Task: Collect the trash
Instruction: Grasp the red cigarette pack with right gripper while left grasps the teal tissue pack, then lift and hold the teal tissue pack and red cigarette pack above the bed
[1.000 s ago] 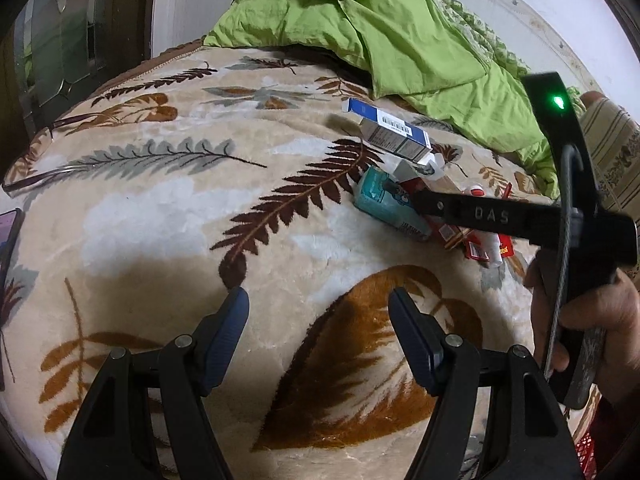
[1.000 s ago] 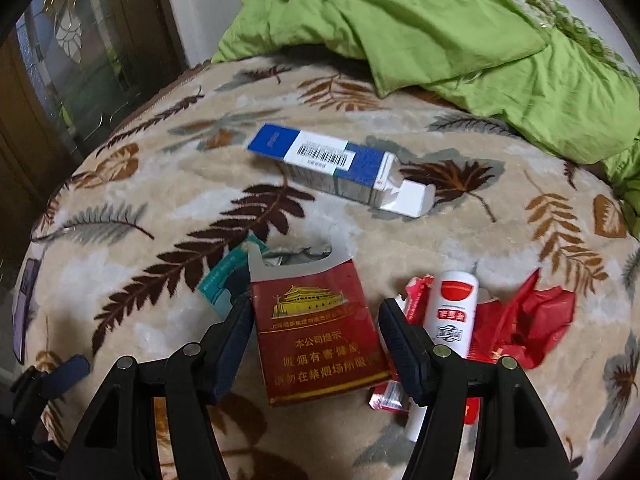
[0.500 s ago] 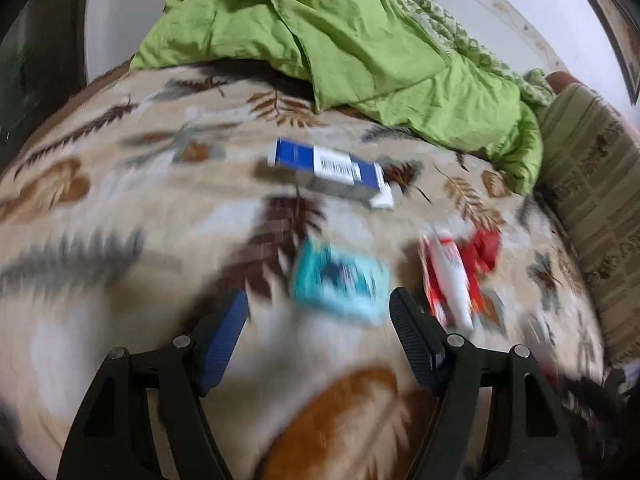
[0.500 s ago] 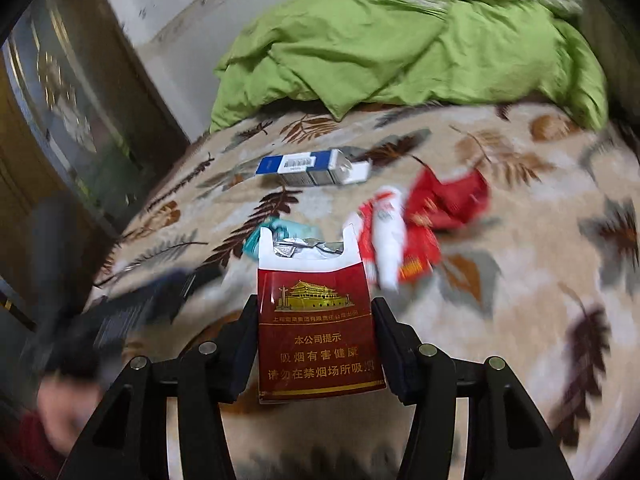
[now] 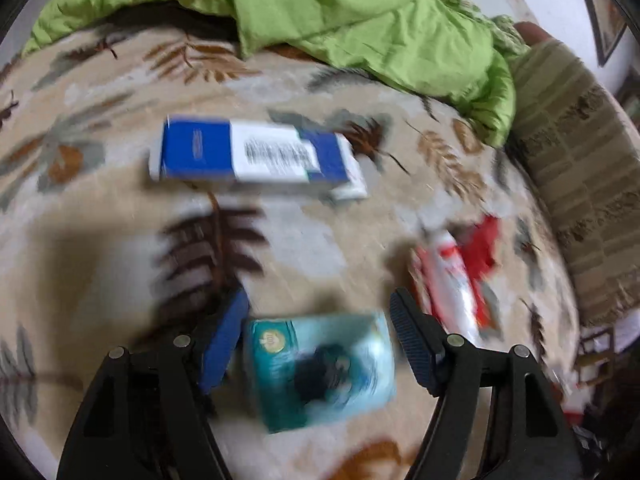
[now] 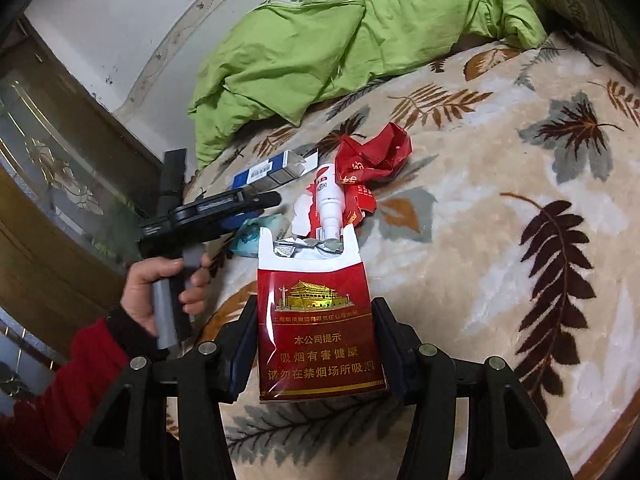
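Both grippers have swung across the bed; the teal tissue pack [image 5: 320,372] is now lying between the left gripper's [image 5: 318,336] open jaws.
The right gripper [image 6: 314,344] is clamping the opened red cigarette pack [image 6: 318,332]; only its view is showing the left hand [image 6: 160,280], while the blue-and-white carton [image 5: 256,156] is resting on the leaf-print blanket [image 6: 500,240].

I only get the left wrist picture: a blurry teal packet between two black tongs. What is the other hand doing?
Observer: The right tongs are clamped on a red cigarette pack.
Operator: Is that pack closed?
Observer: No, its top is open, with crumpled silver foil showing.
Operator: And who holds the tongs I see?
Observer: A bare hand in a red sleeve grips the handle of the left tongs.
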`<action>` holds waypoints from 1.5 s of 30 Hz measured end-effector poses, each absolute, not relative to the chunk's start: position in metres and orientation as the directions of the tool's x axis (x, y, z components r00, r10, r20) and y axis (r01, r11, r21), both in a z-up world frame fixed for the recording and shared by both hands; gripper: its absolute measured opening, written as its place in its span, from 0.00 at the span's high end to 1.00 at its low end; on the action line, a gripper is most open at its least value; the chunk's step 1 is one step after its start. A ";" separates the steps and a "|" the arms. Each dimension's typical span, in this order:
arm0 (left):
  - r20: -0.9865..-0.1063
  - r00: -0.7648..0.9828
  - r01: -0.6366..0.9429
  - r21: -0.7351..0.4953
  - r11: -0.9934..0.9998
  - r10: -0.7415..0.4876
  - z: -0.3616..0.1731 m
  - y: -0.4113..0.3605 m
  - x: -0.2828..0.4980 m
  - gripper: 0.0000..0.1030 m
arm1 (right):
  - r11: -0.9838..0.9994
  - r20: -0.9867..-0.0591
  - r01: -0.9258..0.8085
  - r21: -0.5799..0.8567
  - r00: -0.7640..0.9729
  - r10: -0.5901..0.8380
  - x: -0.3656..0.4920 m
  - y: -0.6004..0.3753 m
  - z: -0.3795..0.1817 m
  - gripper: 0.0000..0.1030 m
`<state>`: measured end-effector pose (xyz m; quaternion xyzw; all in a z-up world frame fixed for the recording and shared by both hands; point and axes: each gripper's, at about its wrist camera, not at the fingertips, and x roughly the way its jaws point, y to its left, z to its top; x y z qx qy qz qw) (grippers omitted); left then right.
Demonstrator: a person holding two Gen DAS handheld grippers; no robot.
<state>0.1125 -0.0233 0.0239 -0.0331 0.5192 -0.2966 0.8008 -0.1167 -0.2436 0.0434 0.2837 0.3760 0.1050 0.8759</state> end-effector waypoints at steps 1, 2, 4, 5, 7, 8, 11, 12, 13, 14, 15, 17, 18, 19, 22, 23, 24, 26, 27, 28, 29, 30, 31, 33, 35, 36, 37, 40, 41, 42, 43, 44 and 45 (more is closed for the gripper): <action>-0.814 0.263 0.461 -0.365 0.809 -0.517 0.023 -0.022 0.101 0.30 | 0.811 -0.594 0.027 0.584 0.696 0.404 -0.116 -0.244 0.043 0.44; -0.820 0.249 0.482 -0.356 0.800 -0.515 0.022 -0.020 0.089 0.30 | 0.808 -0.592 0.031 0.588 0.697 0.404 -0.116 -0.246 0.042 0.44; -0.829 0.228 0.525 -0.336 0.782 -0.510 0.022 -0.017 0.063 0.30 | 0.794 -0.579 0.030 0.607 0.702 0.415 -0.117 -0.250 0.041 0.44; -0.827 0.202 0.544 -0.351 0.762 -0.525 0.022 -0.016 0.051 0.30 | 0.791 -0.575 0.031 0.611 0.704 0.417 -0.118 -0.251 0.041 0.44; -0.818 0.184 0.571 -0.363 0.737 -0.546 0.024 -0.015 0.027 0.30 | 0.787 -0.567 0.029 0.617 0.710 0.418 -0.119 -0.252 0.041 0.44; -0.822 0.223 0.571 -0.326 0.754 -0.524 0.027 -0.014 0.018 0.30 | 0.785 -0.563 0.027 0.619 0.712 0.419 -0.120 -0.252 0.042 0.44; -0.838 0.311 0.545 -0.230 0.806 -0.450 0.029 -0.021 0.013 0.30 | 0.784 -0.560 0.027 0.620 0.715 0.418 -0.120 -0.253 0.042 0.44; -0.841 0.323 0.535 -0.217 0.816 -0.435 0.028 -0.025 0.015 0.30 | 0.784 -0.560 0.028 0.620 0.716 0.417 -0.120 -0.253 0.042 0.44; -0.851 0.324 0.528 -0.200 0.825 -0.414 0.025 -0.033 0.018 0.30 | 0.786 -0.561 0.031 0.617 0.718 0.412 -0.121 -0.253 0.042 0.44; -0.856 0.332 0.523 -0.183 0.832 -0.397 0.024 -0.037 0.019 0.30 | 0.788 -0.561 0.032 0.615 0.720 0.409 -0.121 -0.254 0.042 0.44; -0.860 0.347 0.515 -0.158 0.842 -0.373 0.021 -0.042 0.019 0.30 | 0.790 -0.561 0.032 0.612 0.722 0.405 -0.122 -0.254 0.043 0.44; -0.868 0.377 0.487 -0.112 0.866 -0.324 0.015 -0.049 0.025 0.32 | 0.796 -0.564 0.038 0.604 0.726 0.393 -0.123 -0.254 0.044 0.44; -0.865 0.401 0.467 -0.090 0.879 -0.302 0.014 -0.051 0.025 0.39 | 0.799 -0.565 0.039 0.601 0.727 0.389 -0.124 -0.254 0.044 0.44; -0.860 0.429 0.450 -0.061 0.891 -0.275 0.013 -0.053 0.025 0.43 | 0.802 -0.568 0.040 0.596 0.727 0.386 -0.124 -0.253 0.044 0.44; -0.840 0.488 0.399 -0.026 0.916 -0.237 0.012 -0.052 0.019 0.56 | 0.816 -0.582 0.042 0.577 0.722 0.374 -0.123 -0.250 0.045 0.44; -0.834 0.503 0.385 -0.021 0.923 -0.229 0.013 -0.051 0.014 0.60 | 0.819 -0.583 0.041 0.572 0.722 0.372 -0.123 -0.249 0.046 0.44; -0.830 0.510 0.379 -0.018 0.925 -0.225 0.013 -0.050 0.010 0.63 | 0.824 -0.585 0.039 0.565 0.724 0.367 -0.123 -0.249 0.046 0.44; -0.824 0.517 0.364 -0.035 0.931 -0.233 0.017 -0.046 0.000 0.65 | 0.833 -0.587 0.041 0.552 0.728 0.354 -0.124 -0.248 0.048 0.44; -0.821 0.516 0.358 -0.054 0.932 -0.245 0.019 -0.042 -0.007 0.65 | 0.837 -0.588 0.043 0.546 0.730 0.347 -0.125 -0.247 0.048 0.44; -0.817 0.516 0.353 -0.072 0.933 -0.258 0.021 -0.039 -0.015 0.65 | 0.841 -0.588 0.045 0.540 0.735 0.338 -0.126 -0.247 0.050 0.44; -0.811 0.522 0.349 -0.079 0.934 -0.264 0.024 -0.037 -0.023 0.65 | 0.844 -0.587 0.048 0.535 0.740 0.330 -0.127 -0.247 0.051 0.44; -0.805 0.529 0.347 -0.082 0.934 -0.267 0.026 -0.035 -0.031 0.65 | 0.850 -0.586 0.054 0.525 0.747 0.315 -0.130 -0.247 0.052 0.44; -0.801 0.534 0.345 -0.089 0.935 -0.273 0.030 -0.032 -0.040 0.65 | 0.855 -0.585 0.059 0.515 0.754 0.300 -0.132 -0.247 0.054 0.44; -0.795 0.536 0.340 -0.106 0.934 -0.285 0.037 -0.028 -0.053 0.65 | 0.866 -0.581 0.067 0.495 0.767 0.273 -0.136 -0.245 0.058 0.44; -0.783 0.546 0.340 -0.117 0.933 -0.297 0.045 -0.025 -0.066 0.65 | 0.881 -0.578 0.066 0.468 0.777 0.249 -0.142 -0.241 0.062 0.44; -0.780 0.551 0.339 -0.117 0.934 -0.298 0.048 -0.024 -0.071 0.65 | 0.888 -0.577 0.065 0.455 0.781 0.238 -0.144 -0.238 0.064 0.44; -0.772 0.561 0.338 -0.115 0.934 -0.298 0.054 -0.023 -0.078 0.65 | 0.900 -0.572 0.058 0.432 0.789 0.224 -0.149 -0.233 0.068 0.44; -0.754 0.581 0.337 -0.120 0.934 -0.306 0.070 -0.019 -0.095 0.65 | 0.924 -0.556 0.038 0.381 0.807 0.196 -0.161 -0.221 0.077 0.44; -0.745 0.592 0.336 -0.117 0.935 -0.306 0.075 -0.018 -0.101 0.65 | 0.928 -0.555 0.033 0.371 0.809 0.193 -0.164 -0.218 0.078 0.44; -0.736 0.604 0.336 -0.114 0.935 -0.306 0.081 -0.016 -0.107 0.65 | 0.932 -0.552 0.026 0.363 0.811 0.193 -0.169 -0.215 0.081 0.44; -0.730 0.611 0.336 -0.111 0.935 -0.306 0.085 -0.016 -0.111 0.65 | 0.932 -0.549 0.026 0.361 0.814 0.190 -0.174 -0.213 0.084 0.44; -0.723 0.619 0.335 -0.112 0.936 -0.308 0.091 -0.015 -0.118 0.65 | 0.932 -0.548 0.026 0.361 0.815 0.189 -0.178 -0.213 0.085 0.44; -0.718 0.622 0.336 -0.115 0.935 -0.312 0.095 -0.014 -0.121 0.65 | 0.932 -0.547 0.025 0.361 0.815 0.190 -0.182 -0.212 0.087 0.44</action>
